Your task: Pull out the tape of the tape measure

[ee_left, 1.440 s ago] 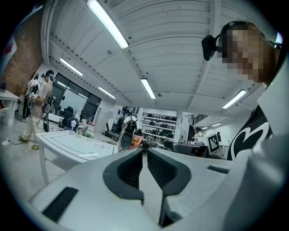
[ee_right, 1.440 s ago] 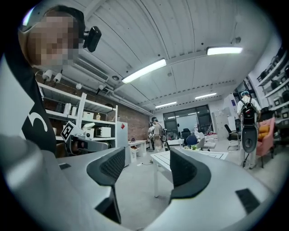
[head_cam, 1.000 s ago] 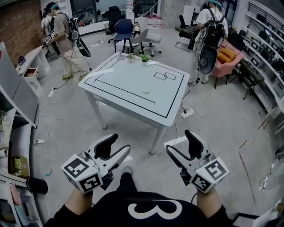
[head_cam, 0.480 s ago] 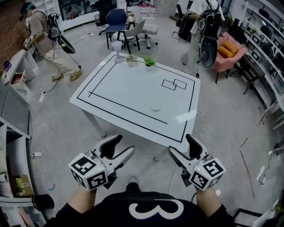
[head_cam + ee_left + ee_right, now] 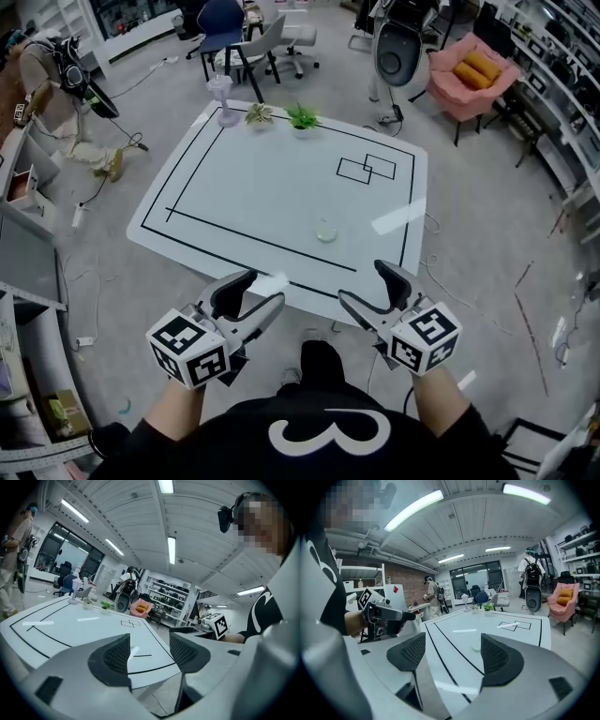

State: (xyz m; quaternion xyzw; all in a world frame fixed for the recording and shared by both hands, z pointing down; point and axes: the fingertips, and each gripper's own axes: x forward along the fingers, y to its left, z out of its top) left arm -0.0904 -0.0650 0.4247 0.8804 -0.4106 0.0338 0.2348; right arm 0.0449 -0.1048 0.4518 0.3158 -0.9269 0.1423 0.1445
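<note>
A small, round, pale tape measure (image 5: 325,232) lies on the white table (image 5: 234,178), inside the black outline near the front edge; it also shows in the right gripper view (image 5: 476,646). My left gripper (image 5: 258,292) hovers at the table's near edge, jaws wide apart with nothing between them (image 5: 150,651). My right gripper (image 5: 367,284) is level with it, to the right, also open and empty (image 5: 452,656). Both are short of the tape measure, which sits a little beyond and between them.
At the table's far edge stand a pale vase (image 5: 220,98) and two small potted plants (image 5: 302,117). Behind are office chairs (image 5: 225,23) and a pink armchair (image 5: 469,67). A person (image 5: 56,75) stands far left, shelving (image 5: 19,281) runs along the left, and cables lie on the floor.
I have come closer to the table: it fills more of the head view, and both grippers now reach its near edge. Both stay open and empty.
</note>
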